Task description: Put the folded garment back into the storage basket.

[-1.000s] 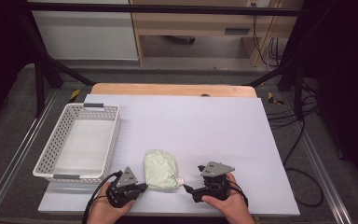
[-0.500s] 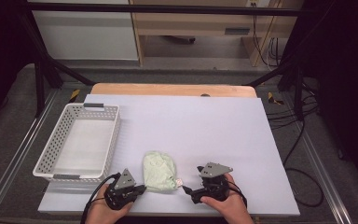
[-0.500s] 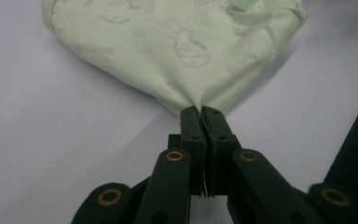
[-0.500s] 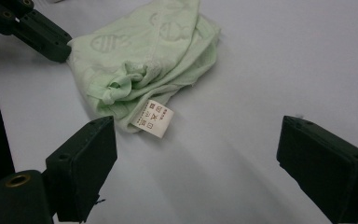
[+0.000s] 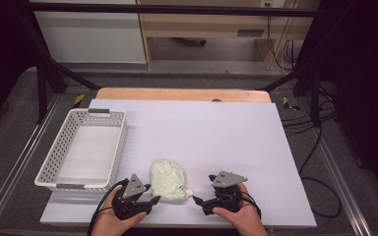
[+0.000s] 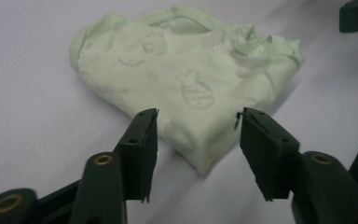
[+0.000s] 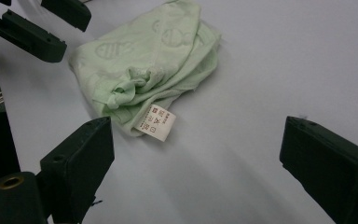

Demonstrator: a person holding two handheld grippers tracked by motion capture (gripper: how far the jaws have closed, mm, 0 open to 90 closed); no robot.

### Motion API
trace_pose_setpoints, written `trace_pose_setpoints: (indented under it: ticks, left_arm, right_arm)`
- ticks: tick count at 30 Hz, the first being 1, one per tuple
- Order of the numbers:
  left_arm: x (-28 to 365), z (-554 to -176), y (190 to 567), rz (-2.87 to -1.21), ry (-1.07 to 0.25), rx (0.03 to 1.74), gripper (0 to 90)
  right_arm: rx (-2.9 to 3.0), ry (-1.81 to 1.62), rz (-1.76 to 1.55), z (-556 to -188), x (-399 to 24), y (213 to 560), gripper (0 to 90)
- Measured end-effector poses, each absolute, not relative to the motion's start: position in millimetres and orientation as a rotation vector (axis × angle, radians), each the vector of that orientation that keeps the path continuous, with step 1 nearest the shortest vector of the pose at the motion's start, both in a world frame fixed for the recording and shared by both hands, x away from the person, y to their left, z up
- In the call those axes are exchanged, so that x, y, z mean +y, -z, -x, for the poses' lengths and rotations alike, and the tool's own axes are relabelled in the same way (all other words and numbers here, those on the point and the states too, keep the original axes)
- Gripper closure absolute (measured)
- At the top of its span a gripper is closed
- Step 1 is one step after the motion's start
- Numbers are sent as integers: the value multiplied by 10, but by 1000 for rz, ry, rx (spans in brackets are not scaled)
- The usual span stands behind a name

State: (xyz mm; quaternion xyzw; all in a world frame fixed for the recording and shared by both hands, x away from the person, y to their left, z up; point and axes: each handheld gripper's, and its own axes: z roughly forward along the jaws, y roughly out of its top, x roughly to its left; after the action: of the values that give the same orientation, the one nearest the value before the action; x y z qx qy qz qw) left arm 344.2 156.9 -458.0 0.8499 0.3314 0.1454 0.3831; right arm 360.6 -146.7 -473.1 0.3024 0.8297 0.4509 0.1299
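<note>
Now: cloth (image 5: 168,180), pale green, crumpled, lying on white worktop (image 5: 236,142) near the near edge, between the two tongs. Left tongs (image 5: 150,199) just left of cloth; jaws have just been opening, standing apart. Seen in left gripper view: near corner of cloth (image 6: 191,93) lying between the jaws, pads not pressing it. Right tongs (image 5: 195,199) just right of cloth, jaws wide apart, nothing gripped. Seen in right gripper view: white label (image 7: 157,122) at cloth (image 7: 154,60) edge, ahead of the jaws, apart from both pads. White basket (image 5: 54,162) at left of worktop, apart from cloth.
</note>
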Motion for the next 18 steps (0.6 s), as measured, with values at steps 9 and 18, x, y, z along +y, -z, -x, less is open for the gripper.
trace_pose_setpoints:
  ticks: [9, 18]
  left_arm:
    - [1411, -3680, 4419, -2135, -343, 874, 218]
    - [1332, -3976, 4322, -2132, -409, 937, 215]
  right_arm:
    - [2440, -1260, -827, -3576, -1410, 4761, 104]
    - [2430, -1252, -808, -3566, -1400, 4764, 114]
